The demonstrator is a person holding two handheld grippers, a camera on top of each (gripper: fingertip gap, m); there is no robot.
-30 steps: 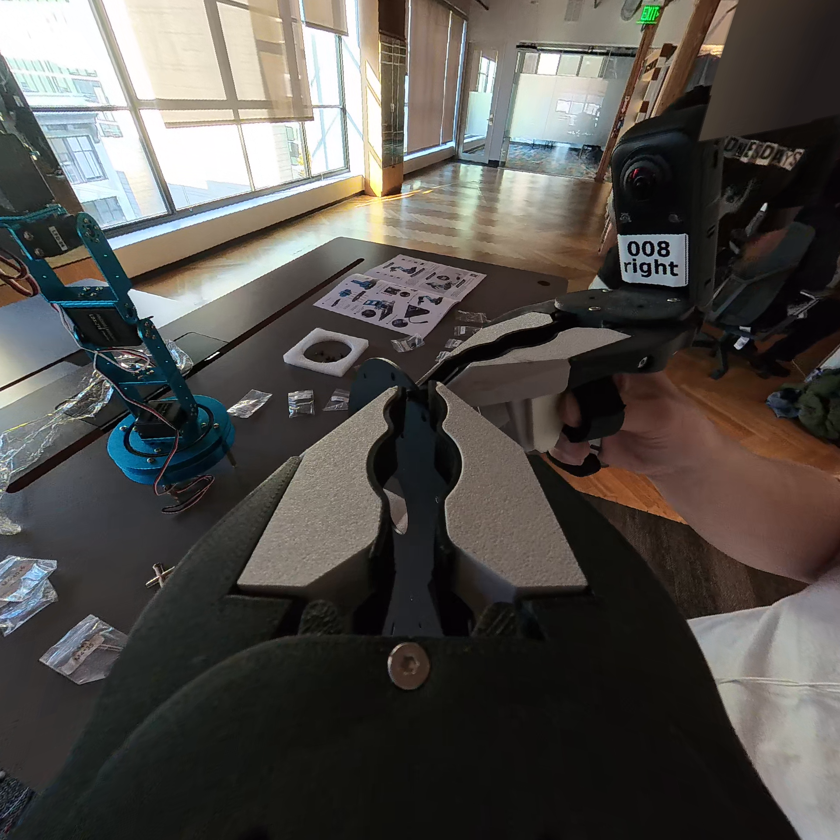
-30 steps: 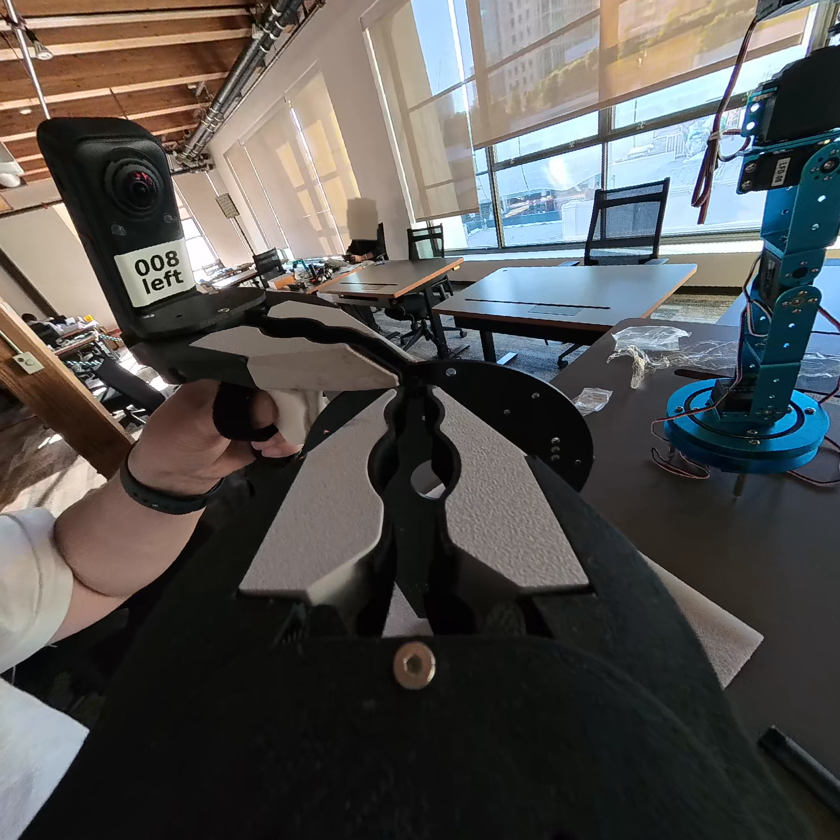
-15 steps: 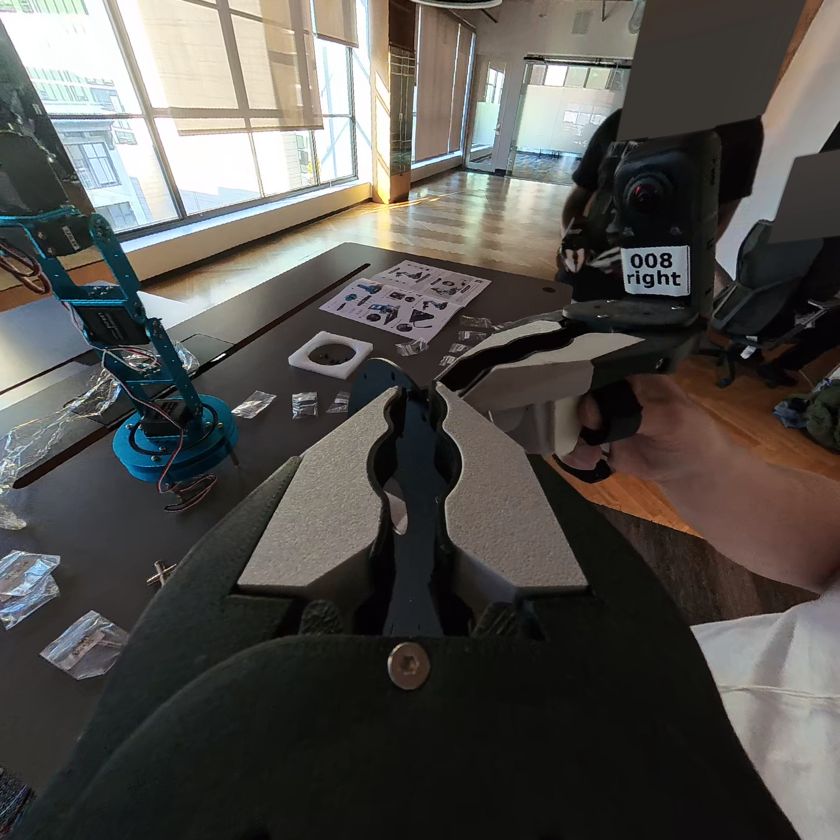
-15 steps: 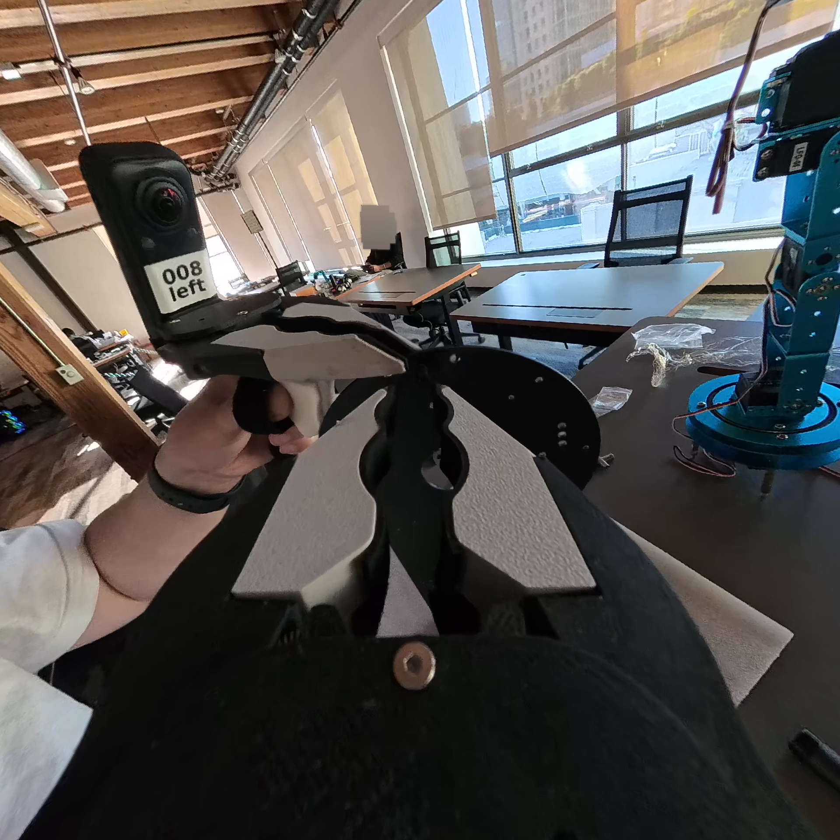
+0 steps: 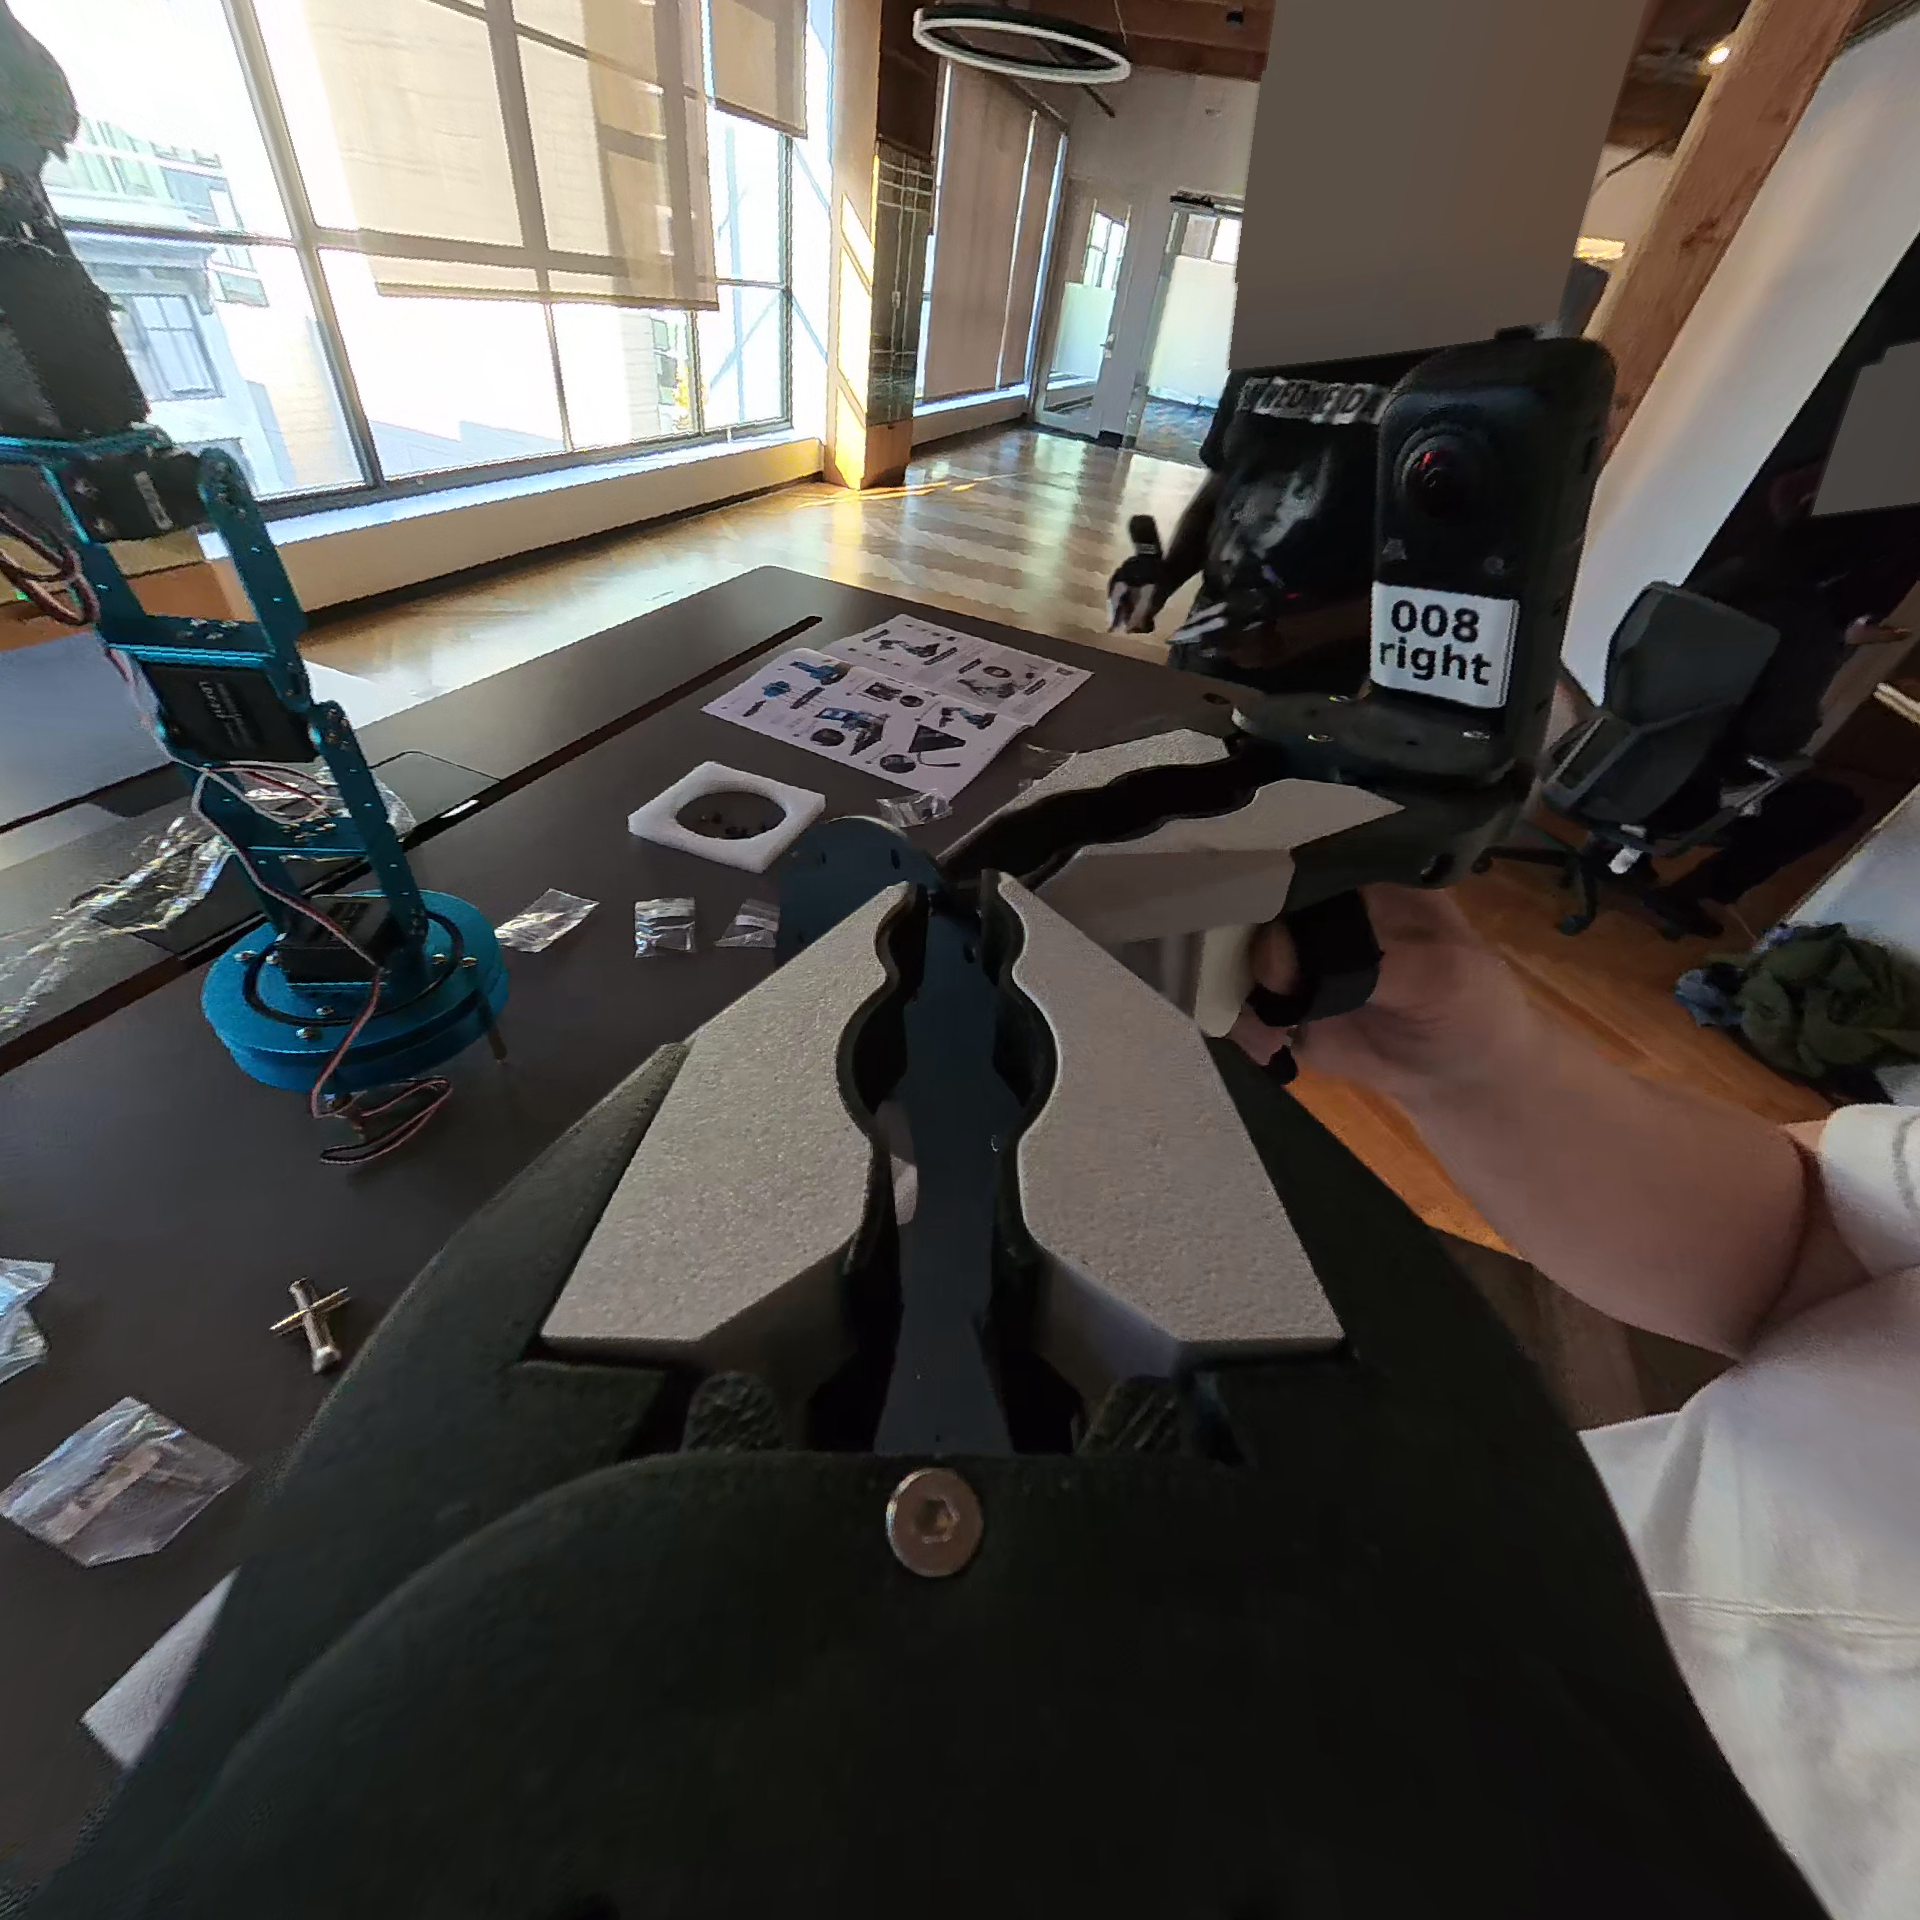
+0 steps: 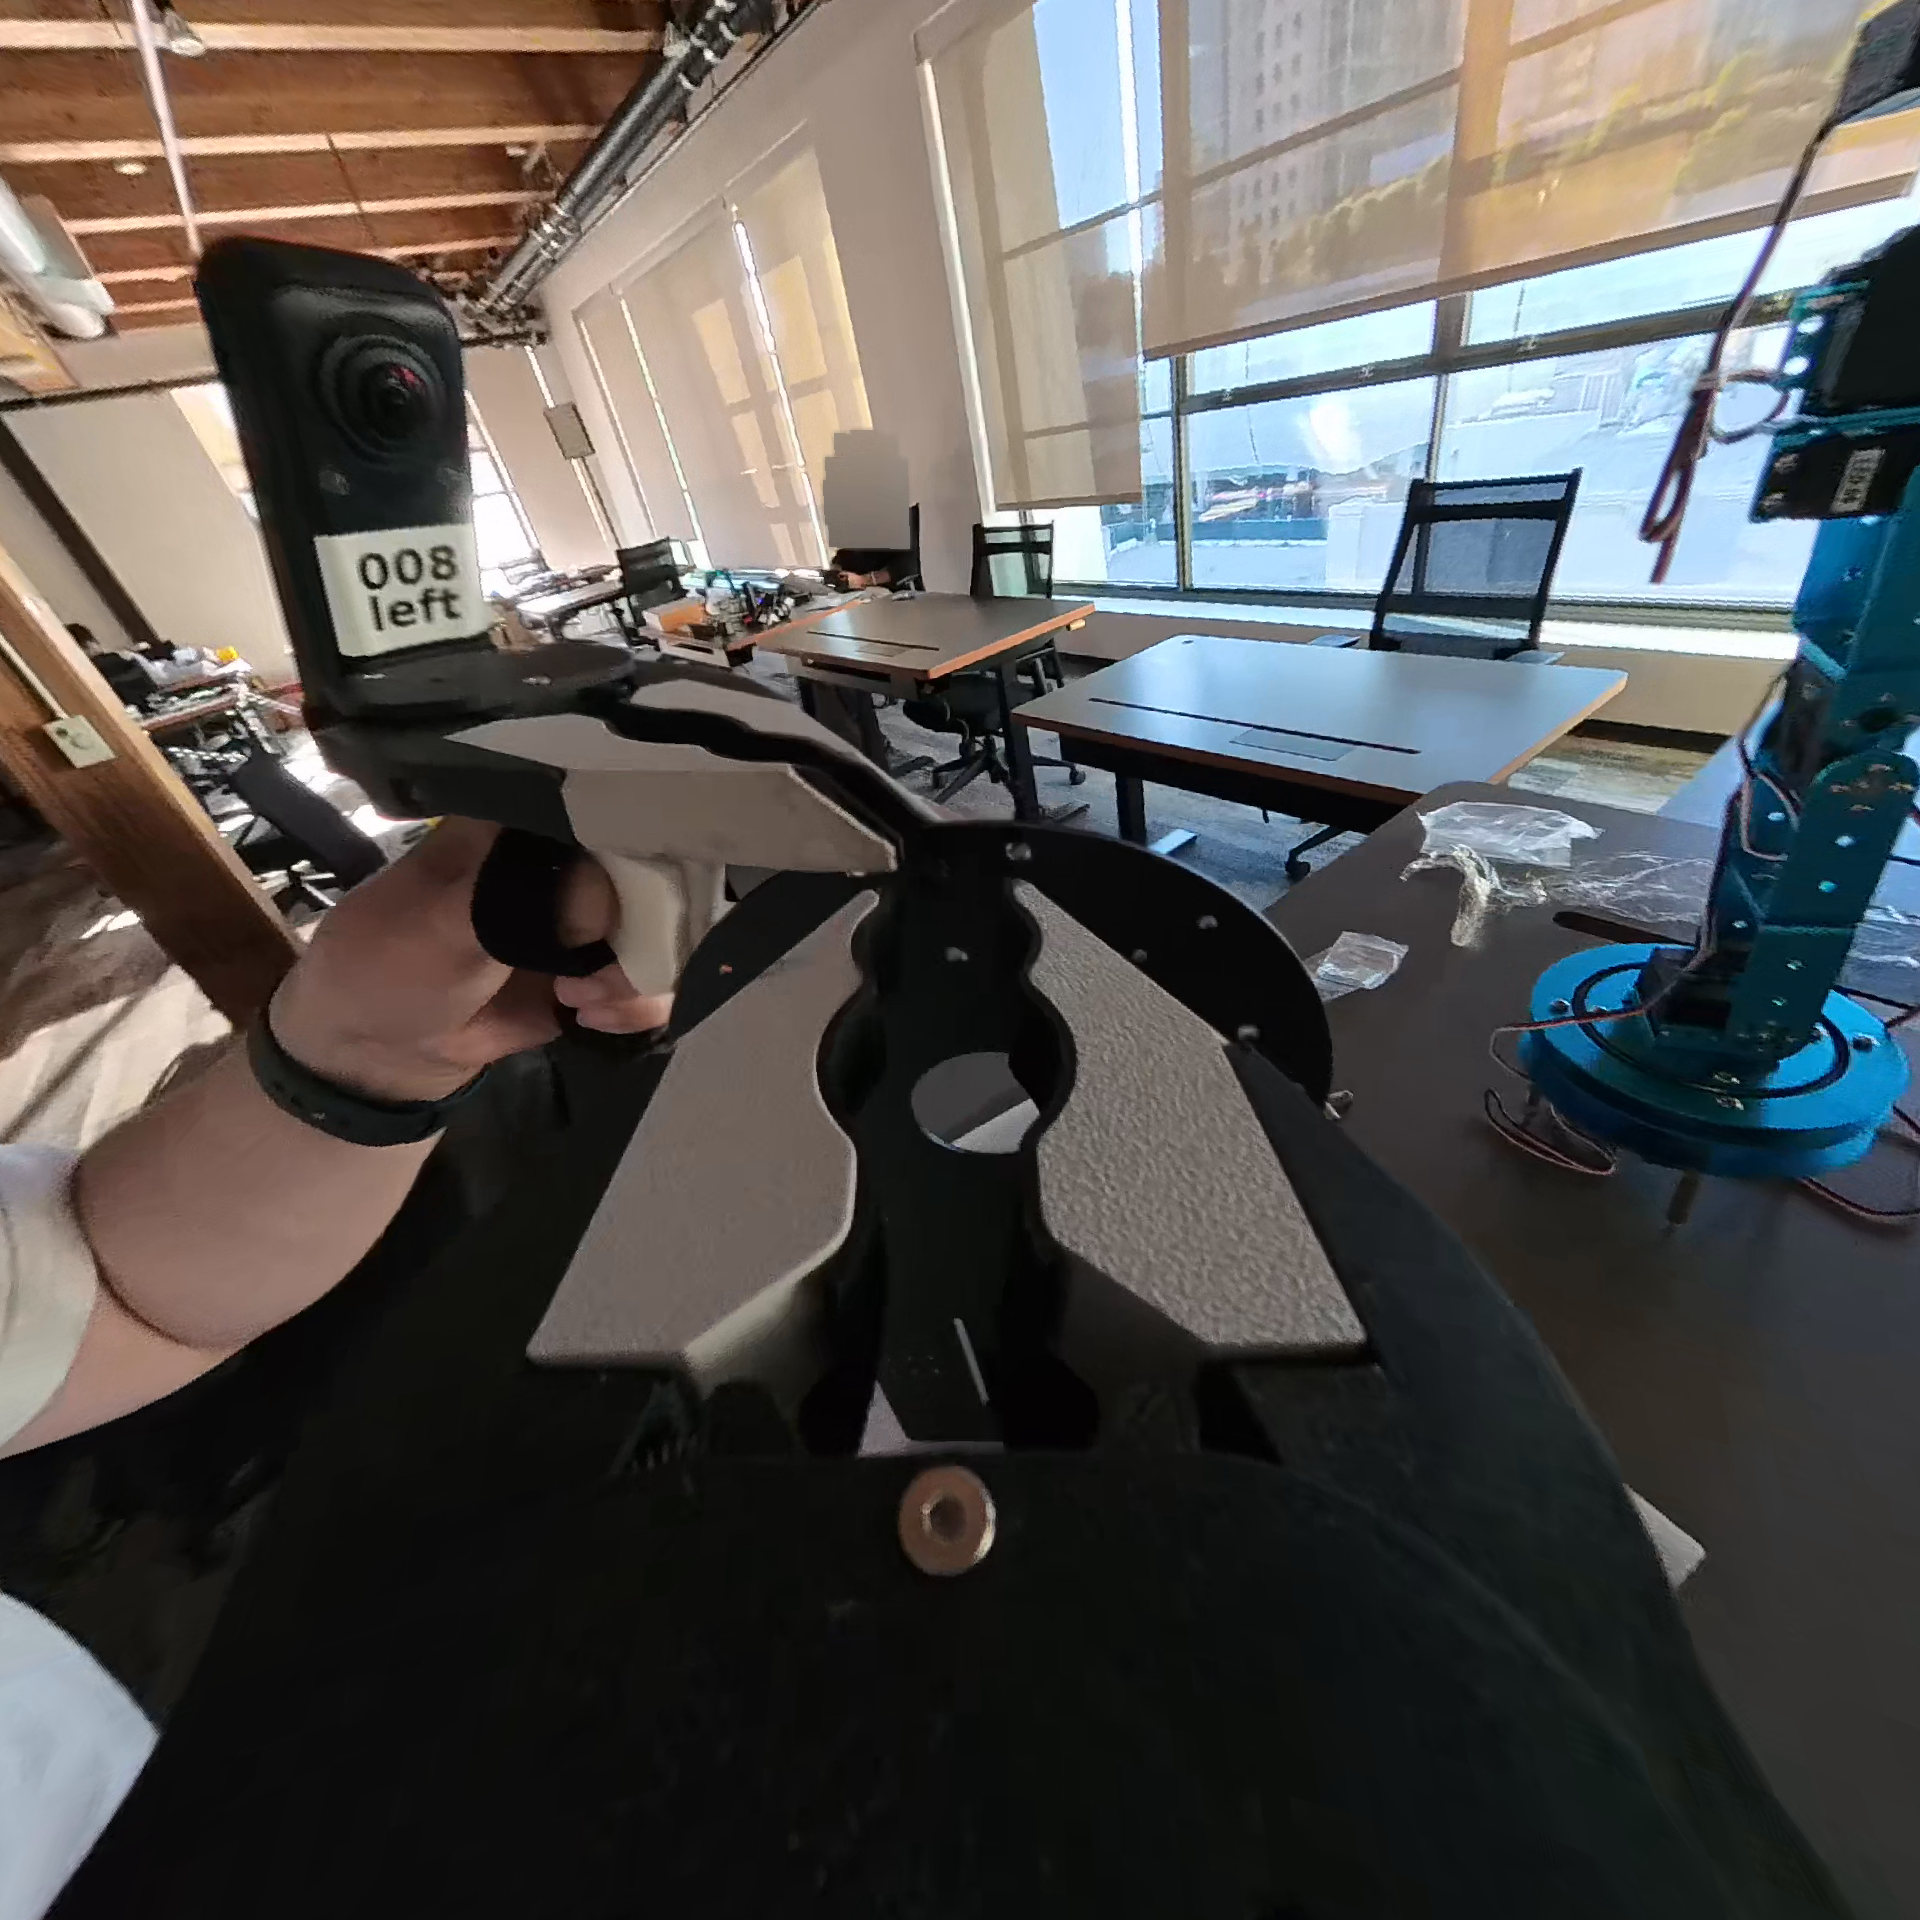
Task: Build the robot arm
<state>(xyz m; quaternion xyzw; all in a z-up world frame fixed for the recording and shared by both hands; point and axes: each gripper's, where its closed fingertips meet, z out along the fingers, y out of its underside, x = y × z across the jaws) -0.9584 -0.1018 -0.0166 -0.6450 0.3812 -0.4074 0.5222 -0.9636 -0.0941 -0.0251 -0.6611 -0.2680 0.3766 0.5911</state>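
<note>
Both claws are clamped on the same round black plate (image 6: 1195, 935), held up off the surface (image 5: 623, 748): left claw (image 5: 951, 904) pinches one edge, right claw (image 6: 951, 883) the opposite. Looks thin, stiff, probably light and slick, so gripping the rim seems right. Blue robot arm (image 5: 343, 935) sits off left of the left claw.

Open-plan office/lab: rows of desks (image 6: 1309, 717), mesh office chairs (image 6: 1475, 566), big windows (image 5: 436, 239), wood beams (image 6: 312, 114), small blue robot arm (image 5: 312, 862) on dark worktop (image 5: 156, 1122).
</note>
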